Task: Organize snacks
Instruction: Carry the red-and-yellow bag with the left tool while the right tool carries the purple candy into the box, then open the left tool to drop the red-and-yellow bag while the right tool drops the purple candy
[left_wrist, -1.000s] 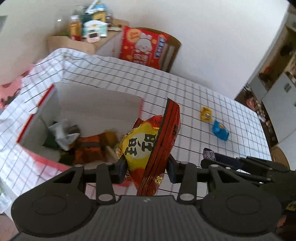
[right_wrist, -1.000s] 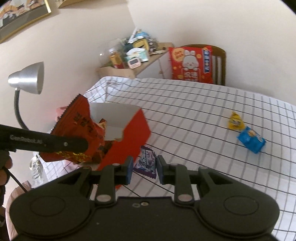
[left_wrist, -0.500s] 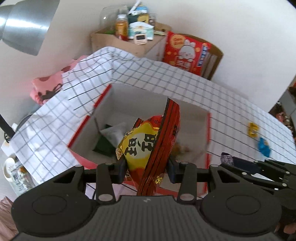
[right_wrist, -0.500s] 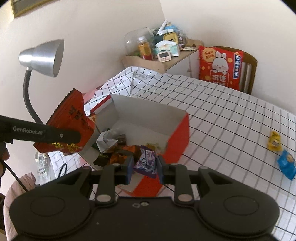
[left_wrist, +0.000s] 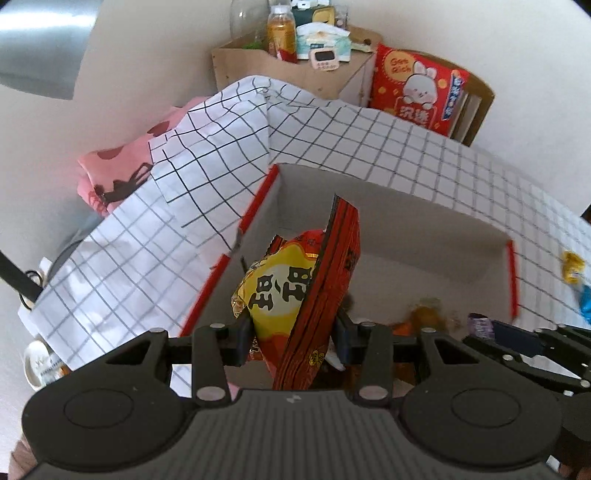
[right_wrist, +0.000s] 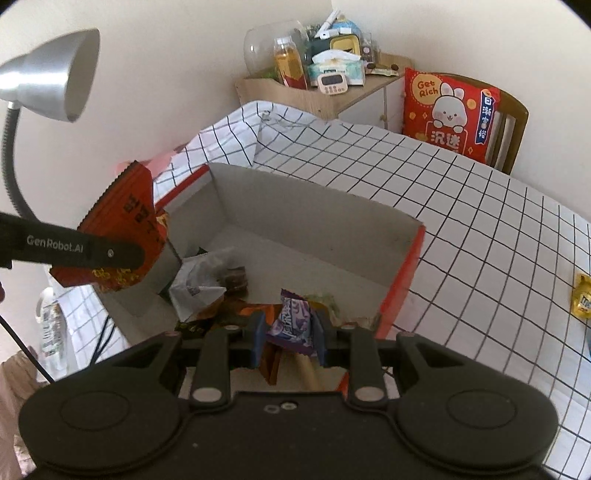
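While both hands hang over the red box (right_wrist: 402, 273), each one has a snack pinched and ready to go! The left gripper (left_wrist: 293, 339) has its fingers partly closed on a red and yellow snack bag (left_wrist: 295, 291), held upright over the box's left, near corner. Look at the right gripper (right_wrist: 290, 338): its fingers are drawn in narrow on a small purple candy wrapper (right_wrist: 293, 319), poised above the near side of the box. Neither snack has been let go yet.

Down inside, the box already holds a loose pile along its near wall: a crumpled white wrapper (right_wrist: 199, 284), some orange and dark packets, hard to tell apart. So a good share of the job looks done!

What's left? Out on the checked tablecloth (right_wrist: 461, 206), far off to the right, a yellow packet (right_wrist: 580, 297) lies loose, with a blue packet (left_wrist: 585, 306) just beside it at the frame's edge. By my reading, these two drops come first, then those stragglers.
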